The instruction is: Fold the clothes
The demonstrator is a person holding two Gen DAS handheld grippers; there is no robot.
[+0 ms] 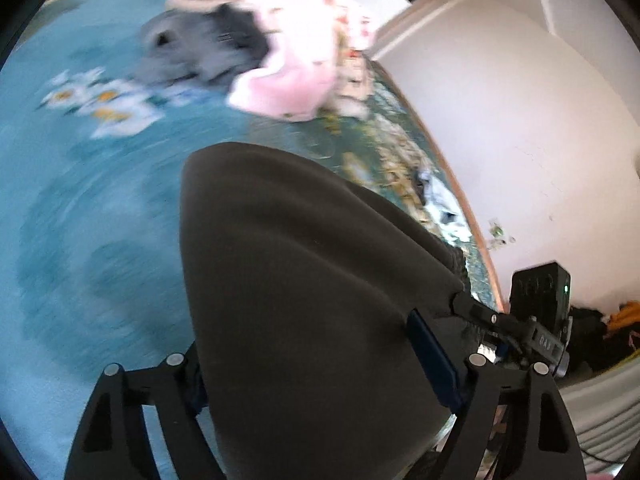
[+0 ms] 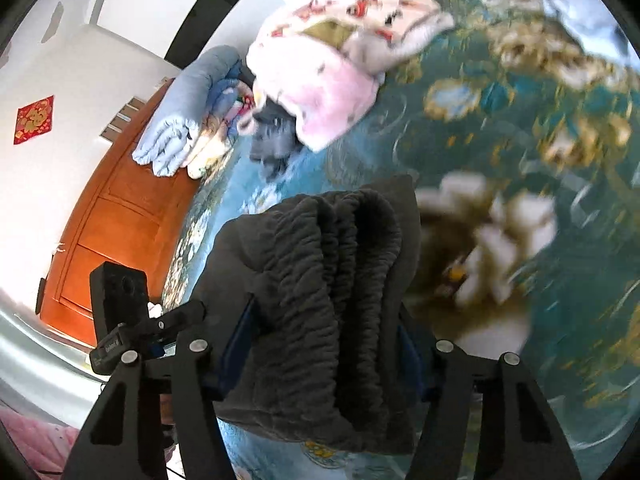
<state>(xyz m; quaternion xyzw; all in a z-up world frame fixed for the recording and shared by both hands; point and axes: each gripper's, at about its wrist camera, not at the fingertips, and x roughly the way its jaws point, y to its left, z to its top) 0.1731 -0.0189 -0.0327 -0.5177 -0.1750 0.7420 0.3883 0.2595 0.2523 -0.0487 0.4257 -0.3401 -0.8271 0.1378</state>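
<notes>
Dark grey garment (image 1: 304, 280) hangs bunched between two hand-held grippers above a teal, flower-patterned bedspread (image 1: 80, 208), its cloth filling the lower middle of both wrist views. The fabric looks soft, thick and limp, likely a fleece or knit with some weight. It drapes in a smooth dome in the left view and shows a gathered, ribbed band (image 2: 352, 280) in the right view, probably an elastic waistband or hem. That band reads as the firmest place to pinch; the plain cloth elsewhere would sag and slide into folds.

The left gripper (image 1: 320, 364) has its jaws closed in on the cloth, with a blue pad (image 1: 432, 360) pressed to the garment's flank at 4 o'clock; the left-hand pad is hidden behind the fabric. The right gripper (image 2: 328, 360) pinches the stacked gathers, and blue pads show at both sides of the bundle. Motion blur smears the bedspread, so how high the garment hangs above it cannot be told.

At 12 o'clock in both views a pink printed garment (image 1: 296, 40) lies heaped over a grey-blue one (image 1: 200, 52), well apart from the held piece. Folded bedding (image 2: 180, 120) sits at 10 o'clock in the right view, near an orange wooden headboard (image 2: 116, 232).
</notes>
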